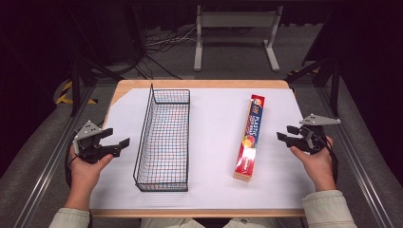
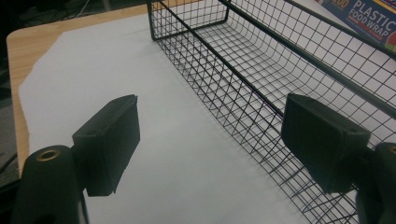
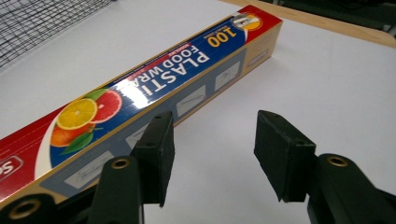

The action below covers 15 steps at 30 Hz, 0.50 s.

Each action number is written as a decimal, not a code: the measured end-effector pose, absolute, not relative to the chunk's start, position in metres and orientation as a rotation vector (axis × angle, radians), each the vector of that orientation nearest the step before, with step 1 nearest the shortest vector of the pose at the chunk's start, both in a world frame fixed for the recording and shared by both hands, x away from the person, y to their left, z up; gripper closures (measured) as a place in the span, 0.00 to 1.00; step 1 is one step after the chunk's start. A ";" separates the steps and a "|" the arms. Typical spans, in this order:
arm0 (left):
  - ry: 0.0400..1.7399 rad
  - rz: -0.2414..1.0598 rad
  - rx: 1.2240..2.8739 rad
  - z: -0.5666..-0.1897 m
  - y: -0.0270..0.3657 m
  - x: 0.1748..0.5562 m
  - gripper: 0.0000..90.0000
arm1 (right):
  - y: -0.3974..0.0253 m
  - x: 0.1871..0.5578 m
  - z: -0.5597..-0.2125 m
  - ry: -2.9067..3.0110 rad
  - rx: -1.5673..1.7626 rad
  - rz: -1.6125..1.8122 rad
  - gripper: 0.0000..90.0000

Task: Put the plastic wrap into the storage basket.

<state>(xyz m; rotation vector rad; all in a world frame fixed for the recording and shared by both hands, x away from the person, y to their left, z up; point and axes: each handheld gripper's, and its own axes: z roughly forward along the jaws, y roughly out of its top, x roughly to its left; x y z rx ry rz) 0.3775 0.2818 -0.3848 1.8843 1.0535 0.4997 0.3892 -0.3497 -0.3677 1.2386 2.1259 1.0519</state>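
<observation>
A long basket [image 1: 163,142] of thin black metal wire mesh stands on a smooth, matt white paper sheet [image 1: 214,142] spread over a pale wooden table [image 1: 199,84] with a plain, dull finish. Beside it lies a glossy printed cardboard box of plastic food wrap [image 3: 154,88], its top catching the light. The left gripper [image 2: 210,144] and right gripper [image 3: 212,154] have matt black plastic jaws with brass-coloured metal inserts. The person's sleeves [image 1: 328,209] are pale cloth.
</observation>
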 end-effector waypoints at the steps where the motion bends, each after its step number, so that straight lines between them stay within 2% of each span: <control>1: 1.052 0.502 1.890 -0.384 0.282 0.377 0.23 | -0.348 0.388 -0.367 2.131 1.233 1.065 0.57; 10: 1.028 0.508 1.930 -0.380 0.276 0.376 0.22 | -0.335 0.381 -0.354 2.178 1.210 1.108 0.59; 11: 1.031 0.511 1.931 -0.381 0.277 0.375 0.22 | -0.332 0.380 -0.352 2.192 1.191 1.126 0.63; 12: 1.034 0.502 1.931 -0.381 0.277 0.375 0.22 | -0.325 0.378 -0.349 2.224 1.163 1.127 0.71; 15: 1.036 0.506 1.931 -0.380 0.278 0.375 0.22 | -0.309 0.372 -0.342 2.269 1.078 1.140 0.81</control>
